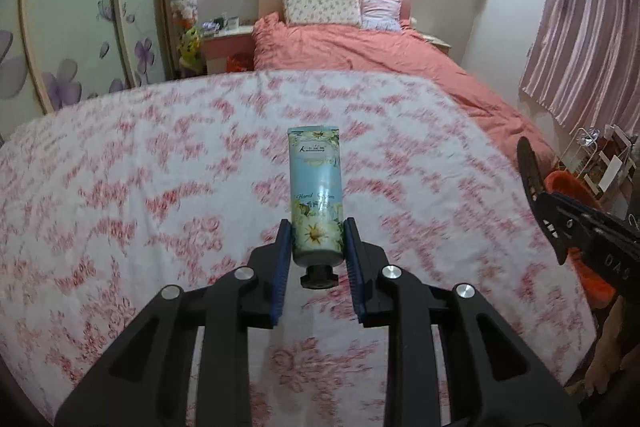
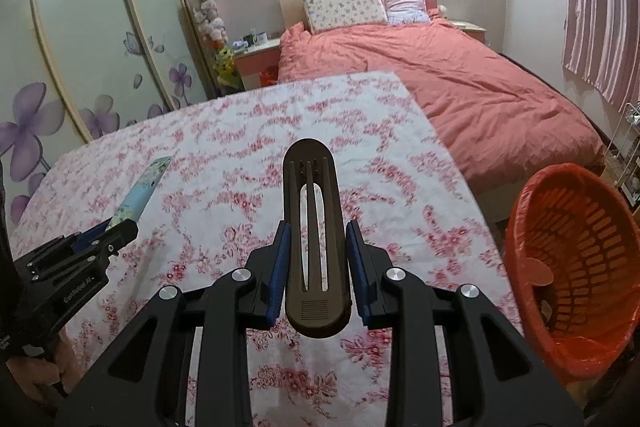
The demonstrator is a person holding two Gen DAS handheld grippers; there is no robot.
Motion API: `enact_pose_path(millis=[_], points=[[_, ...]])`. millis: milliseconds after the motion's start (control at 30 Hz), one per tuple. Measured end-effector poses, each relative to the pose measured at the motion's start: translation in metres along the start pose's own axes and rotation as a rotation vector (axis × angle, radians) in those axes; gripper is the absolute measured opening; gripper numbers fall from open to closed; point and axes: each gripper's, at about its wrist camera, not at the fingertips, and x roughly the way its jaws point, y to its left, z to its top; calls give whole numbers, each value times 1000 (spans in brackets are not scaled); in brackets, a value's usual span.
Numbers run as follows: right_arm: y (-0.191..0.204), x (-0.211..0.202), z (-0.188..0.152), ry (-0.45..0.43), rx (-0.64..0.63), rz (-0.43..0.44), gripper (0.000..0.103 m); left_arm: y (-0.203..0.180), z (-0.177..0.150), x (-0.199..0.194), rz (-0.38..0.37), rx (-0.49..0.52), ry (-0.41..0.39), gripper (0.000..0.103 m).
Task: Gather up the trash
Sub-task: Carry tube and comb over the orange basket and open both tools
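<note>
My left gripper [image 1: 317,235] is shut on a pale blue hand cream tube [image 1: 316,183] with daisies, its black cap pointing toward the camera, held above the table. In the right wrist view the same tube [image 2: 142,187] and left gripper [image 2: 105,231] show at the left. My right gripper [image 2: 318,239] is shut on a dark brown slotted plastic piece [image 2: 316,227] that stands up between the blue pads. In the left wrist view that piece [image 1: 530,167] and the right gripper's body sit at the right edge. An orange basket [image 2: 576,267] lined with an orange bag stands right of the table.
A table under a white cloth with red flowers [image 2: 224,163] lies beneath both grippers. Beyond it is a bed with a salmon cover [image 2: 440,75] and pillows. A wardrobe with flower doors [image 2: 80,67] lines the left wall. A wire rack [image 1: 600,155] stands by pink curtains.
</note>
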Motion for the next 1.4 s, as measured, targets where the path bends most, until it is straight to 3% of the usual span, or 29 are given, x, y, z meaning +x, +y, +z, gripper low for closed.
enact_pose_path(millis=[467,833,1100,1300,1333,1400], points=[[-43,-52,6,-120,34,-68,29,-82,19,-42,-94,105,-73,26],[-121,-82,2,-198,163,-160,29,-183,19,-50,-298,201,-82,26],[-182,-81,-3,-201,273,-219,29,-275,13,-29,-447,281,-30,26],[-229,-65,-4,-170,366,-228,30,-331,7,8,-487,321,38,27],[-233,-63,-6,-160,373,-226,30,-336,6,16,-482,317,52,28],[-243,-54,-6,-135,383,-236,41,-339,6,29,-470,308,69,41]])
